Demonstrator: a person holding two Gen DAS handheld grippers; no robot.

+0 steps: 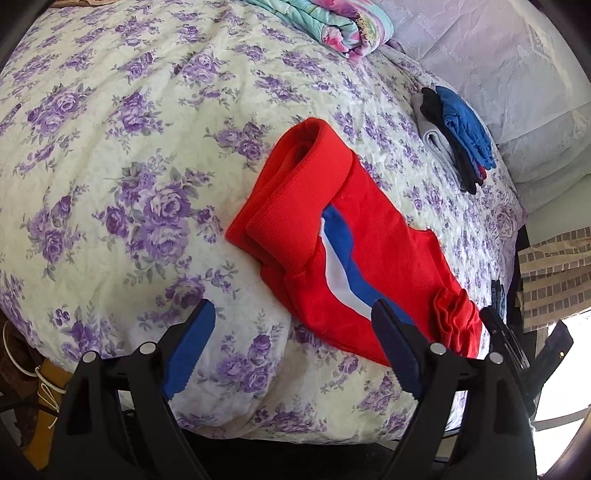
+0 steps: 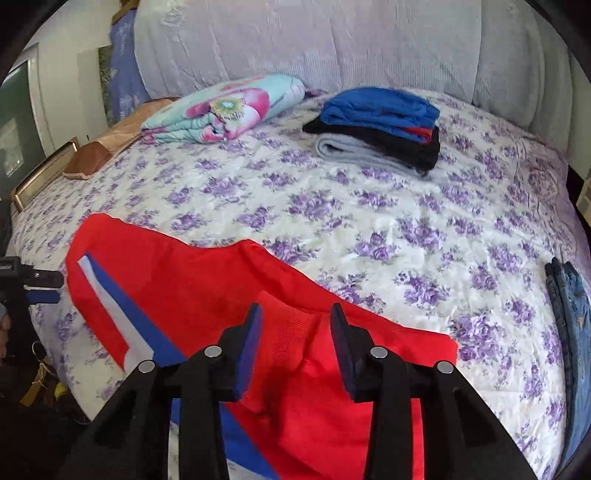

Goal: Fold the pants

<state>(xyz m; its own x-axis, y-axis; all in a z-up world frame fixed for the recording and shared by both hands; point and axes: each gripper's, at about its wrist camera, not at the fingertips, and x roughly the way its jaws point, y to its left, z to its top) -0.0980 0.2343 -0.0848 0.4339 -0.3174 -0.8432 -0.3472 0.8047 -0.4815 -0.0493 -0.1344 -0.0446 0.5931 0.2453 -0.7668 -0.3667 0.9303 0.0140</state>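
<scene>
Pants (image 1: 332,236) in bright red, with a blue and white stripe down the side, lie on the flowered bedspread (image 1: 129,184). From the left wrist camera, the left gripper (image 1: 291,350) hangs over the near edge of the bed with its jaws spread wide and nothing between them; bare bedspread shows in the gap. The pants stretch from just ahead of its right-hand finger away toward the upper middle, where the ribbed waistband (image 1: 295,177) sits doubled over, and the gathered cuff (image 1: 456,317) bunches just beyond that same finger. Farther off to the right of the claw sits a stack of folded clothes (image 1: 458,136), blue on black on grey, and a folded floral quilt (image 1: 340,26) lies well ahead near the headboard end. From the right wrist camera, the right gripper (image 2: 295,332) stands part open directly above the red cloth; a ribbed red patch (image 2: 291,325) lies between the two blue pads, but the pads do not press on it. The pants (image 2: 177,273) spread out ahead and to the left of this claw, stripe running down its left side. The left gripper (image 2: 40,288) shows at the far left edge. The folded stack (image 2: 384,125) and quilt (image 2: 225,107) lie well ahead, and a pair of blue jeans (image 2: 572,314) lies far right.
</scene>
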